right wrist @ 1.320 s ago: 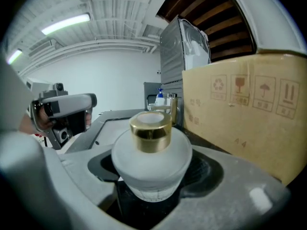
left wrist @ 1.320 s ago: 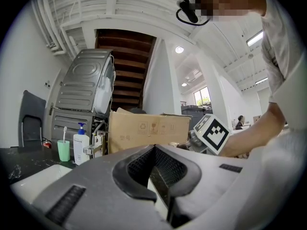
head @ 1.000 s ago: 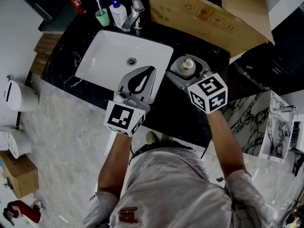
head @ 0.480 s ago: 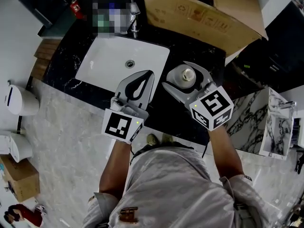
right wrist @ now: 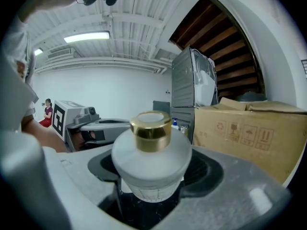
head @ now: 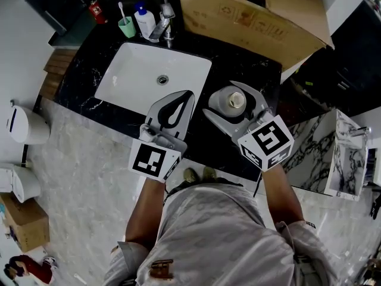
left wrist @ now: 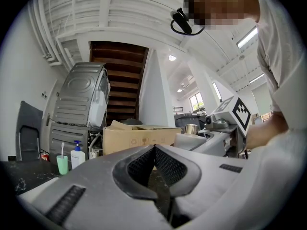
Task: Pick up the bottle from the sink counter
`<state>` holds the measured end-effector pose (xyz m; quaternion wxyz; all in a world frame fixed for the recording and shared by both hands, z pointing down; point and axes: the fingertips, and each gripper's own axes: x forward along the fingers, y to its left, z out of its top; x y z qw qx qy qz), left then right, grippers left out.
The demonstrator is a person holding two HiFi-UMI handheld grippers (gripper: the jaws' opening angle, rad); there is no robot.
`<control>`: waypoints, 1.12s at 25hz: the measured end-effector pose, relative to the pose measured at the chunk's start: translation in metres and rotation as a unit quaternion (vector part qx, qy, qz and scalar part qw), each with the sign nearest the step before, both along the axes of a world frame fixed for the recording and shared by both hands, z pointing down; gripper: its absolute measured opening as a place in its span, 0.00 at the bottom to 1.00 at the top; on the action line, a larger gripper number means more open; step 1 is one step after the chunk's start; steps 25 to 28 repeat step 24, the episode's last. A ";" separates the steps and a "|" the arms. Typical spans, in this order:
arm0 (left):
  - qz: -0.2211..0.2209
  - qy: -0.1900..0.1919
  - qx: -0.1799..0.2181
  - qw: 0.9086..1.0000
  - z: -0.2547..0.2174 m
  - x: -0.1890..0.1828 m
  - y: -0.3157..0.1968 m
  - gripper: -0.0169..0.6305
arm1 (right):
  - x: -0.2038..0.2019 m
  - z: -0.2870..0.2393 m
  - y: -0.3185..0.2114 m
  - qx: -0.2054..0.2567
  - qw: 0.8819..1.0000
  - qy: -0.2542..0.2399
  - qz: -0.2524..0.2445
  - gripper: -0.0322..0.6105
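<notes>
At the near edge of the black counter [head: 250, 64], the person's two arms reach forward with a tool in each hand. The left gripper [head: 190, 93] hovers over the counter strip just right of the sink [head: 128, 79]; its jaws are pressed together at the tips, with only a teardrop-shaped gap behind them and nothing in it, as the left gripper view [left wrist: 154, 148] confirms. Just beside it, to the right, the right gripper [head: 225, 98] has its jaws clamped on the bottle [head: 233, 100], one on each side of the round body. In the right gripper view [right wrist: 152, 169] the bottle [right wrist: 151, 159] is frosted white with a gold cap, stands upright, and sits snug against the dark pads on both sides, dark counter showing beneath it; whether its base touches the counter cannot be told. Farther back, the white sink lies set into the counter, with the tap [head: 164, 22] at its far rim. Left of the tap stand a soap pump [head: 143, 20] and a green cup [head: 126, 25] holding a toothbrush. A large cardboard box [head: 256, 19] rests along the counter's far right side.
</notes>
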<state>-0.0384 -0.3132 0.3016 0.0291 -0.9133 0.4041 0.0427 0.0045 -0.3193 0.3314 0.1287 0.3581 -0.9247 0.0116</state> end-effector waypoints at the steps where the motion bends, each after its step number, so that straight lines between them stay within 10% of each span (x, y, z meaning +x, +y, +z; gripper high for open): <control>1: 0.000 -0.001 0.000 1.000 0.000 0.000 0.001 0.03 | 0.000 0.000 0.001 0.001 1.000 0.000 -0.001 0.58; 28: -0.002 -0.007 0.007 1.000 -0.003 0.007 0.001 0.03 | 0.003 -0.003 0.003 0.003 1.000 -0.012 -0.006 0.58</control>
